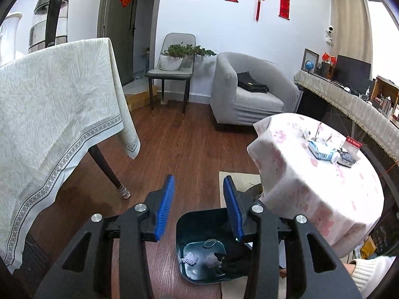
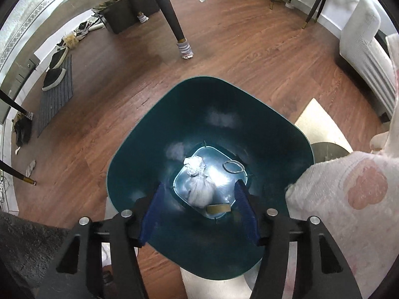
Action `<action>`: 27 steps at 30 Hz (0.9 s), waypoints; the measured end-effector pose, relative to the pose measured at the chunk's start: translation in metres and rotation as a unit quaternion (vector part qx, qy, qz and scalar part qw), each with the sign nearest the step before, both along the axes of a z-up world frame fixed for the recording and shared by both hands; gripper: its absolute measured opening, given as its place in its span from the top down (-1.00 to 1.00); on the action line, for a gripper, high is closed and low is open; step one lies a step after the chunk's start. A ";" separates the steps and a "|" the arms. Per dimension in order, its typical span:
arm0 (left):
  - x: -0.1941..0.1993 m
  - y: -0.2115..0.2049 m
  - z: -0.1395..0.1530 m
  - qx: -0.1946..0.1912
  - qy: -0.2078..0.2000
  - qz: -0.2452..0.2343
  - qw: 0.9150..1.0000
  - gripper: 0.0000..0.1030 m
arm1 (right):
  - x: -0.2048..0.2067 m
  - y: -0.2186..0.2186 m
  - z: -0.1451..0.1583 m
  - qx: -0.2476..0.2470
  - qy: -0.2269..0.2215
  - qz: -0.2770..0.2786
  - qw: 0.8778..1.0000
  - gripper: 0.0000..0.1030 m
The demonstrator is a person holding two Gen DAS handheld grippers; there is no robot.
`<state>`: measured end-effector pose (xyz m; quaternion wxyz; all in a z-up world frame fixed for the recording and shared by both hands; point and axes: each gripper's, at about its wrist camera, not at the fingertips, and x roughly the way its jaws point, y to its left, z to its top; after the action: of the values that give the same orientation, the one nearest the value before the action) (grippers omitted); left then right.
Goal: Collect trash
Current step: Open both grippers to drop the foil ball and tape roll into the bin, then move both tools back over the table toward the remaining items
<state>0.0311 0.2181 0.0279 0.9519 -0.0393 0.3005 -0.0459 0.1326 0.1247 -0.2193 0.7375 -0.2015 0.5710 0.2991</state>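
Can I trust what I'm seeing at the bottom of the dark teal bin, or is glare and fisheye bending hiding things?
Right wrist view: a bright glare patch washes the dark teal plastic bin floor, yet the crumpled white tissue wad reads clearly; the rim bulges from fisheye. Left wrist view: bin interior is shadowed, contents dim; the draped cream tablecloth edge curves with distortion.

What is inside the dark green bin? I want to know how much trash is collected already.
In the bin: crumpled white paper, a knotted white bundle, a thin ring and a tan strip. The right tool hides part of the bin's floor.
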 end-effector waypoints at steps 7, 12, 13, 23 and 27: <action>0.012 -0.009 0.009 0.005 -0.005 -0.003 1.000 0.15 | -0.004 -0.004 0.024 0.029 -0.008 0.012 0.999 -0.15; 0.019 -0.015 0.018 0.020 -0.012 0.000 1.000 0.15 | -0.015 -0.010 0.070 0.083 -0.033 0.031 0.996 -0.15; 0.021 -0.015 0.020 0.020 -0.015 0.002 1.000 0.15 | -0.017 -0.012 0.080 0.092 -0.041 0.034 0.994 -0.15; 0.039 -0.029 0.031 0.017 -0.025 0.007 1.000 0.02 | -0.029 -0.058 0.176 0.161 -0.140 0.033 0.976 -0.04; 0.046 -0.045 0.033 0.010 -0.026 -0.004 1.000 -0.08 | -0.022 -0.089 0.199 0.169 -0.162 0.010 0.972 -0.03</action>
<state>0.0771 0.1730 0.0608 0.9593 -0.0275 0.2767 -0.0481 0.1105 0.0360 -0.0206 0.8404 -0.1251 0.3832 0.3621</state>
